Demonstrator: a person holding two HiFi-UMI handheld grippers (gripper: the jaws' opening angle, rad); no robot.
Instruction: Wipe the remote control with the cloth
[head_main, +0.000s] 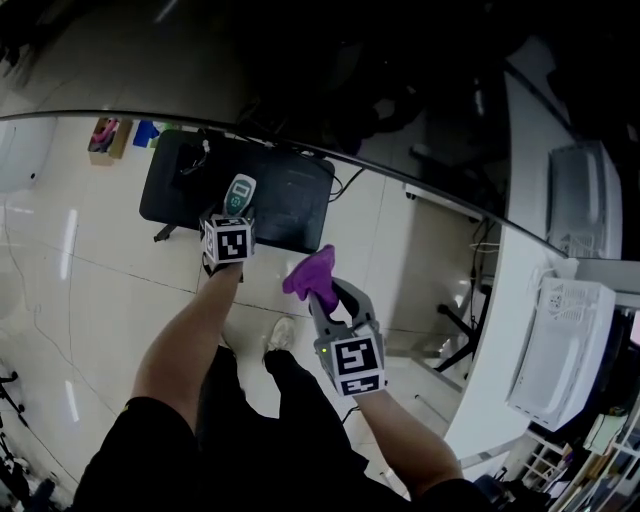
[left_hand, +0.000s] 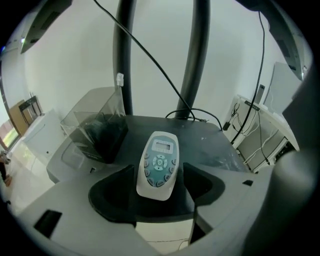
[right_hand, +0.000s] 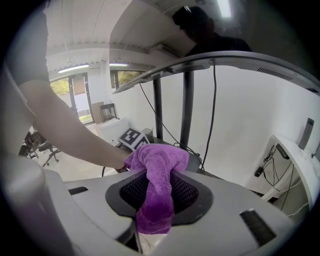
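Lying face up with its near end between the jaws of the left hand-held gripper, the remote control appeared to rest on the black table rather than hang in a grip. The jaws stood apart, with a sliver of space showing at the right-hand pad, so the hand-held gripper was open around the remote and not pressing on it. Its buttons and small screen pointed up and away from the hand-held gripper, which suited the task, since the side to be cleaned lay exposed and the far end was free of anything in front of it. The flanking jaws probably served to keep the remote from sliding once rubbing began, though that is a judgement. A clear plastic box with something dark inside sat ahead and to the left of that hand-held gripper, well apart from the remote. The right hand-held gripper was clamped on the purple cloth, pinching it at the middle so that a soft wad bulged past the fingertips while a tail drooped behind them. That wad made the working face. It hovered beside the left hand-held gripper, above the floor and short of the table edge, not touching the remote, so wiping had not begun.
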